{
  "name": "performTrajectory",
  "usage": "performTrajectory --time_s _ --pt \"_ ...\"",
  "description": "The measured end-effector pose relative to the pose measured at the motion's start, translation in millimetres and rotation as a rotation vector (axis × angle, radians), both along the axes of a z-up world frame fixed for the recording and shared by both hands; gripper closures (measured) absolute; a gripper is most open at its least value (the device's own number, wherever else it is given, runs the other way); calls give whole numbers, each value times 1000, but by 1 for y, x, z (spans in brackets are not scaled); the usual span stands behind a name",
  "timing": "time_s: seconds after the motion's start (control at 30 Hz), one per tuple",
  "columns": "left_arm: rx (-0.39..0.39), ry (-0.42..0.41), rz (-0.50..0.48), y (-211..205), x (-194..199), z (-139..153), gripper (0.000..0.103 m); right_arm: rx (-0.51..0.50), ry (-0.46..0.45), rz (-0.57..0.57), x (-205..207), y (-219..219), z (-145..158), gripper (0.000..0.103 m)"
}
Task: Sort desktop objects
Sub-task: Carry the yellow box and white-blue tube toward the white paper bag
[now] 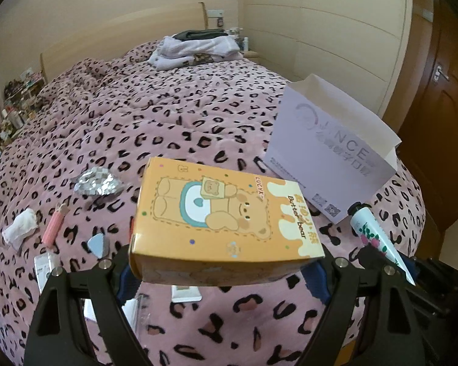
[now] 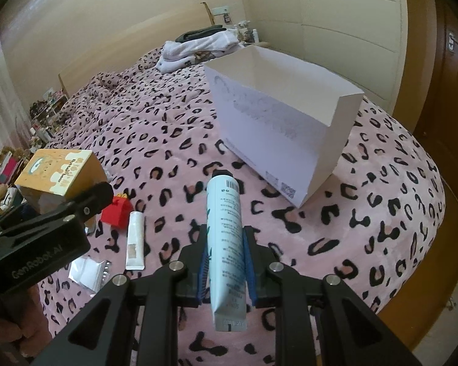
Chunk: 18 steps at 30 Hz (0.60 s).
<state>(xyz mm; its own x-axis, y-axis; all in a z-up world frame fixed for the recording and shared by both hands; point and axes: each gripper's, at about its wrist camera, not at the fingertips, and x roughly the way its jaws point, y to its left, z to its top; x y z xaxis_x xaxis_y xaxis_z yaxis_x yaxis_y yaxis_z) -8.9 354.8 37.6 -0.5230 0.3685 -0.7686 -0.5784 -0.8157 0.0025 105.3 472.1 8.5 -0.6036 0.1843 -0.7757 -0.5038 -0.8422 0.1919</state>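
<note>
An orange "Butter bear" carton [image 1: 226,216] hangs above the pink leopard-print bedspread [image 1: 168,122], my left gripper [image 1: 219,271] shut on its near end with the jaws wide apart. In the right wrist view the same carton [image 2: 58,174] shows at the left. My right gripper [image 2: 226,270] is shut on a pale blue tube [image 2: 226,228] with its black cap pointing forward. That tube [image 1: 372,231] also shows at the right of the left wrist view. An open white paper box [image 2: 278,116] stands on the bed beyond the tube and to the right of the carton [image 1: 329,149].
Loose on the bed lie a foil packet [image 1: 96,181], a white cloth scrap [image 1: 19,228], a pink item [image 1: 55,225], a blue triangle [image 1: 97,244], a red mini box [image 2: 116,210], a white tube [image 2: 136,238] and a sachet [image 2: 87,271]. Folded clothes [image 1: 195,48] lie at the bed's head.
</note>
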Motion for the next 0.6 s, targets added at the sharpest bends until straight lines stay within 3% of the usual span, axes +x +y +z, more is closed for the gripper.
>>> performTrajectory --time_s 0.6 --pt "40 -22 -134 62 -17 7 16 56 33 -93 -2 38 24 83"
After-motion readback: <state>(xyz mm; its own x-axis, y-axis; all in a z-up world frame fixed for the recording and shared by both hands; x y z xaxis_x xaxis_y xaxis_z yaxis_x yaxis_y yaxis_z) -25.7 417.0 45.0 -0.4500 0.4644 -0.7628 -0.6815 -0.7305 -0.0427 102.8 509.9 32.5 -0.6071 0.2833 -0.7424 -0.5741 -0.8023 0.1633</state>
